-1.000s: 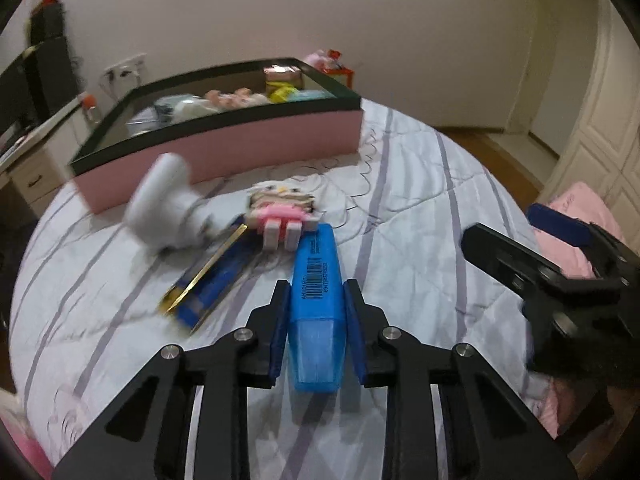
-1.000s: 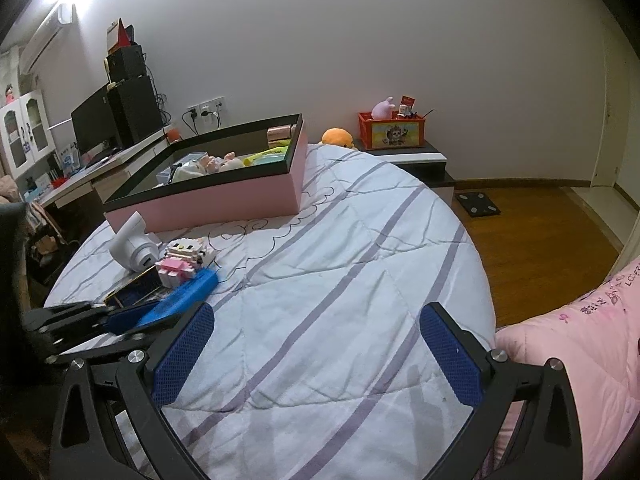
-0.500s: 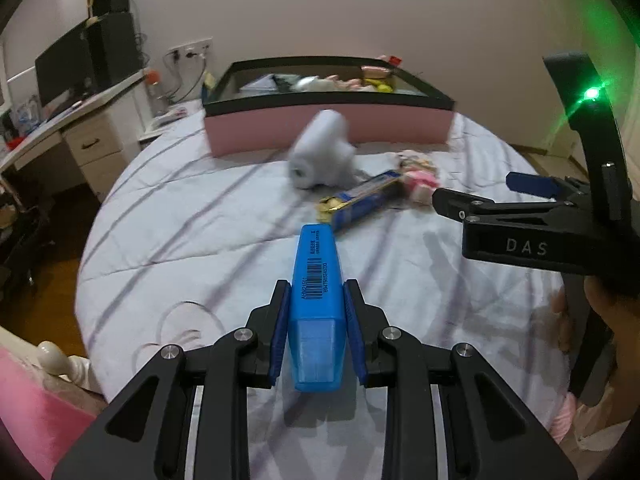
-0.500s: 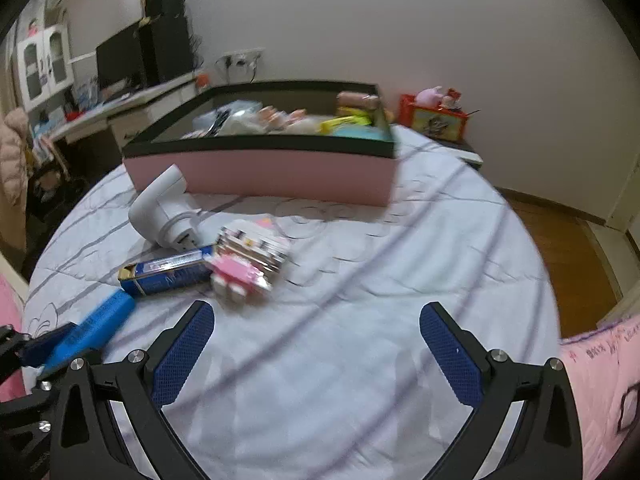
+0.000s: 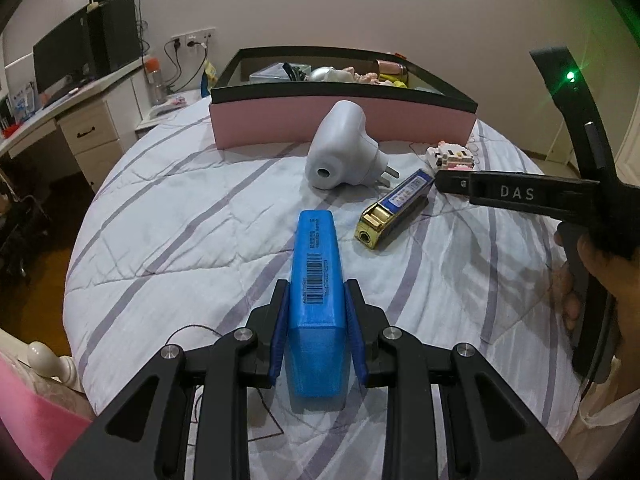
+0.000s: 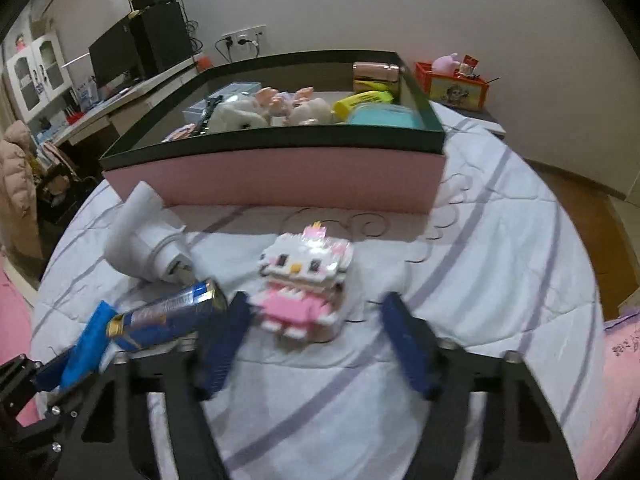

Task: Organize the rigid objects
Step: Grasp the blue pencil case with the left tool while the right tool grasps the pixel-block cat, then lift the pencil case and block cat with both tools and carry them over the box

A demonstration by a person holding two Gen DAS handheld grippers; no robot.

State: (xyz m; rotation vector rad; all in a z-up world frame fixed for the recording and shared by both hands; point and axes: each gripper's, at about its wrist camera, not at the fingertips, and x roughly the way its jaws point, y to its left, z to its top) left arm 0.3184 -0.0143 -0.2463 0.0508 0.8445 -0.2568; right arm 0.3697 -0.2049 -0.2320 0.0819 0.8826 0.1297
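With the left gripper clamping the blue case, the wide-open right gripper should straddle the block kitten figure squarely before closing gently.

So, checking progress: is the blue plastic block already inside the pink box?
No, the blue plastic block sits clamped in the left gripper.

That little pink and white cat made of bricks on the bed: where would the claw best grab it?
Probably across the wide white head, from the near side. The brick cat lies tilted back on the quilt, facing the open right claw, whose fingers already flank it. The head looks blockier than the thin pink feet.
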